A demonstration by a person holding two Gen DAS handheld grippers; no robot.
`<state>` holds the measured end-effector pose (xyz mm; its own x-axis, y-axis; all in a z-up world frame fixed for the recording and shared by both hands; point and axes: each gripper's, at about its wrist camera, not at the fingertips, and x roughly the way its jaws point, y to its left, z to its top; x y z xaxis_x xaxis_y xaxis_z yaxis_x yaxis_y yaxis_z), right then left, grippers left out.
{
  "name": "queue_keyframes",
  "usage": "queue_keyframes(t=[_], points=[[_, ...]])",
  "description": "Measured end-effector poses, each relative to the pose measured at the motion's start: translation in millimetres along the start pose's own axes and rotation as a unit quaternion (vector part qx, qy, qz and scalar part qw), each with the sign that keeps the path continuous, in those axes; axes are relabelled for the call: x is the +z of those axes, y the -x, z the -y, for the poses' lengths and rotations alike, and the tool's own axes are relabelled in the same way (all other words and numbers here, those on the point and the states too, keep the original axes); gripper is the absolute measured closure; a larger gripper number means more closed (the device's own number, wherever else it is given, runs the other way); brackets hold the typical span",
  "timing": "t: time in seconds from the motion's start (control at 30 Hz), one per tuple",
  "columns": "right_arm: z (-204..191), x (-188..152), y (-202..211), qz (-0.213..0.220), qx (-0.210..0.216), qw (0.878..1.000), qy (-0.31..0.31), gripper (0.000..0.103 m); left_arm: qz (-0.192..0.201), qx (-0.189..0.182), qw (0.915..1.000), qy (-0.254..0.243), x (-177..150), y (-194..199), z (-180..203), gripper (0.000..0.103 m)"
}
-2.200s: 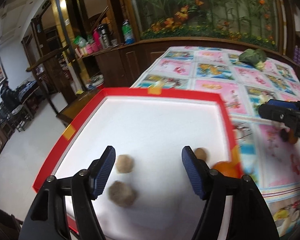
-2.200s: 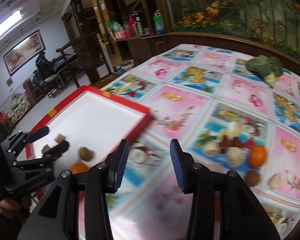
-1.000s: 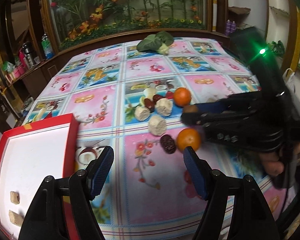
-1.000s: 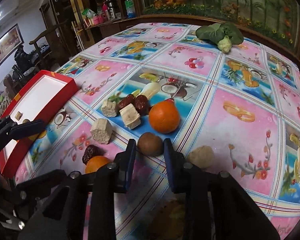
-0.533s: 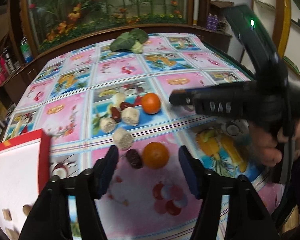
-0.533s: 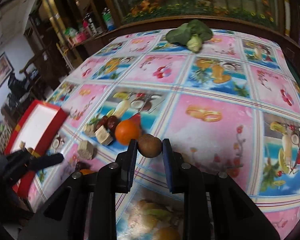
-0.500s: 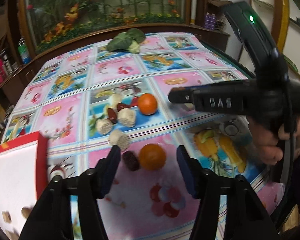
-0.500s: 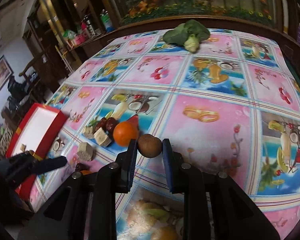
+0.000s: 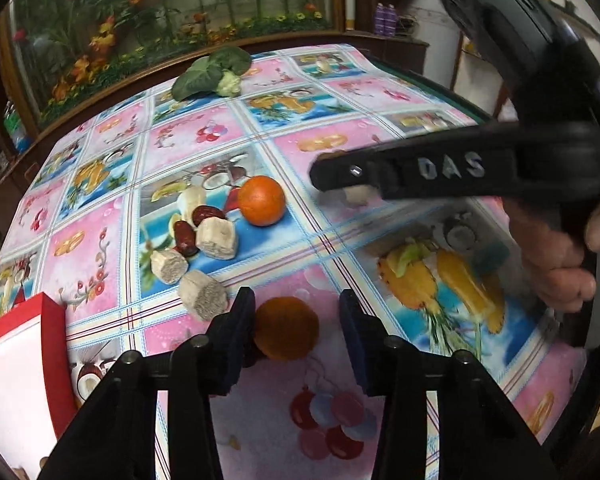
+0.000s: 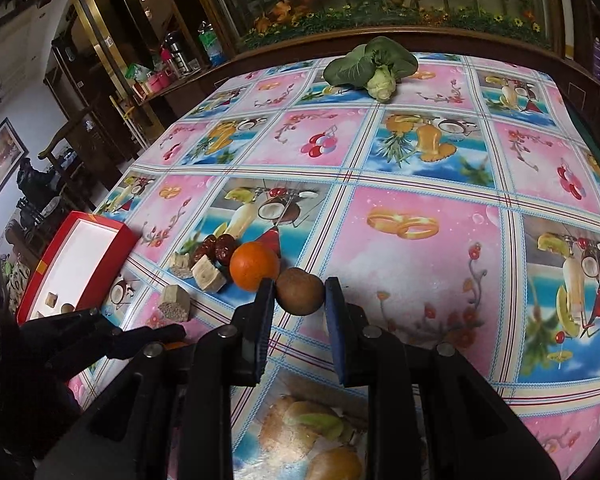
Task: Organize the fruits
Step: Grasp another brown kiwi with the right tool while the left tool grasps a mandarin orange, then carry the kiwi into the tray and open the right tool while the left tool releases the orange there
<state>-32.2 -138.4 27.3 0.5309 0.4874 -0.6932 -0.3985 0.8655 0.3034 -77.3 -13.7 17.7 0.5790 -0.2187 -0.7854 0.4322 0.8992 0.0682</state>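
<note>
Kiwi (image 10: 300,295) sits clamped between the pads of the right tongs (image 10: 300,300), held above the counter (image 10: 420,264) just beside an orange (image 10: 254,266). In the left wrist view the right tongs (image 9: 332,172) show as a black arm marked "DAS", gripped by a hand (image 9: 556,256); the kiwi itself is hidden there.

The left tongs (image 9: 296,328) stand wide apart around a second orange (image 9: 286,334) lying on the counter (image 9: 380,120). The left pad (image 9: 242,320) is at or almost at the fruit, and the right pad is clear of it, so nothing is gripped.

Behind that orange lie 3 pale chunks (image 9: 202,300) and 2 dark red dates (image 9: 206,214), with the first orange (image 9: 261,200) beyond them. A red tray (image 9: 54,332) with a white floor lies at the left counter edge; in the right wrist view the tray (image 10: 112,236) holds a few small pieces (image 10: 52,299). A leafy green (image 10: 370,65) rests at the far end of the counter.
</note>
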Motion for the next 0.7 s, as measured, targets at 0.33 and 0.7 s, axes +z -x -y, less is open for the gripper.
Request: queue_keyframes(t=[0.33,0.7], points=[[0,0,-1,0.001,0.0,1.0,-0.002,0.076,-0.012,-0.024,0.9996,0.01,-6,-4,-4,0.071],[-7,-3,4,0.012,0.007,1.0,0.011,0.076,0.017,-0.004,0.9984,0.053,-9,19,-17,0.073]])
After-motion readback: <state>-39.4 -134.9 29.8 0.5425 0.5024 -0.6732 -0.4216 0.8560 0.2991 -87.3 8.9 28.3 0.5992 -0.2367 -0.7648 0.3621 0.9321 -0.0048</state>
